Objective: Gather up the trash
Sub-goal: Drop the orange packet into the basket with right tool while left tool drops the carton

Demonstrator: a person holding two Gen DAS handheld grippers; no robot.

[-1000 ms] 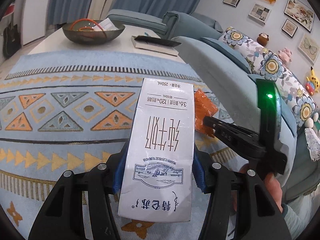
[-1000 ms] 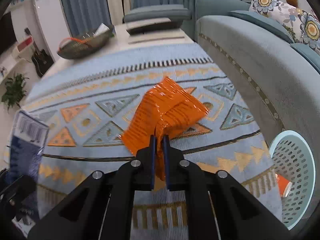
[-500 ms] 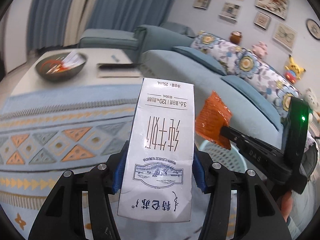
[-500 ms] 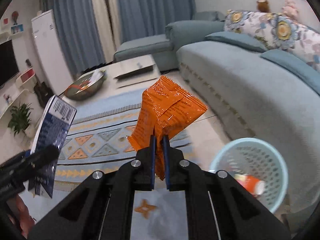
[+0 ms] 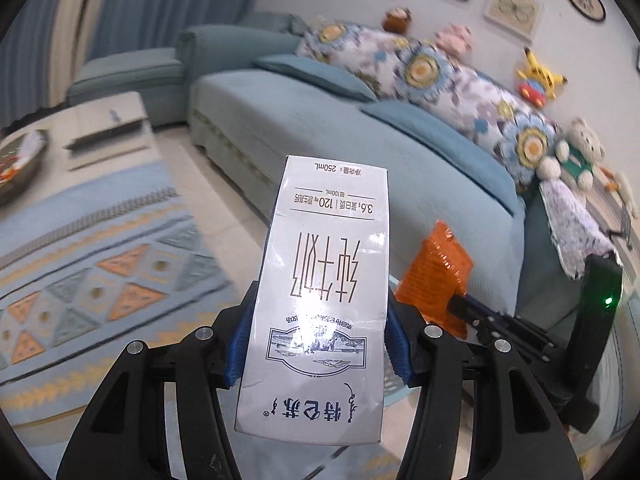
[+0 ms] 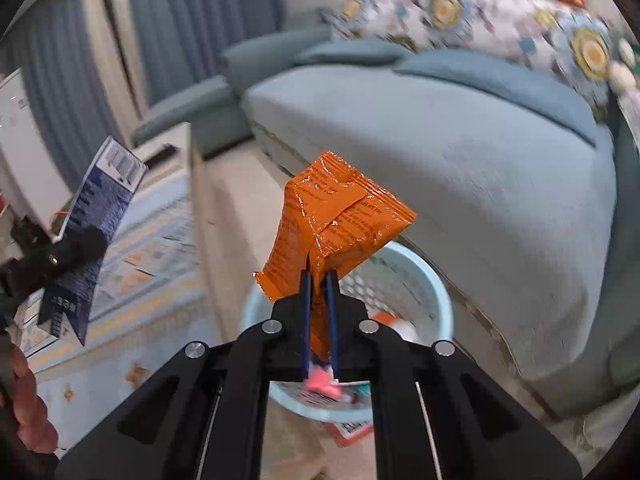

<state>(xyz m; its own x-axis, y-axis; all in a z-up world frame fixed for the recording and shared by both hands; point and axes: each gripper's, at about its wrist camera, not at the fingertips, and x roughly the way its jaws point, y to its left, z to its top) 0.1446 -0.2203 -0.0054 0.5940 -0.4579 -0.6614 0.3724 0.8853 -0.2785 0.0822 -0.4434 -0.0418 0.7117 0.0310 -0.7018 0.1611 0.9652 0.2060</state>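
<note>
My left gripper (image 5: 316, 344) is shut on a white milk carton (image 5: 320, 280) and holds it upright in the air. The carton also shows at the left of the right wrist view (image 6: 92, 236). My right gripper (image 6: 319, 296) is shut on a crumpled orange snack wrapper (image 6: 336, 216) and holds it directly above a light blue plastic basket (image 6: 432, 280) that has some trash in it. The wrapper also shows to the right of the carton in the left wrist view (image 5: 436, 272).
A blue-grey sofa (image 6: 480, 152) with floral cushions stands right behind the basket. A patterned blue rug (image 5: 92, 264) covers the floor at left. A low table (image 5: 100, 128) with a dark bowl (image 5: 20, 164) stands beyond the rug.
Both grippers have swung right, away from the rug and toward the sofa. The orange wrapper has moved from beside the basket to straight above it. Both grips are unchanged.
</note>
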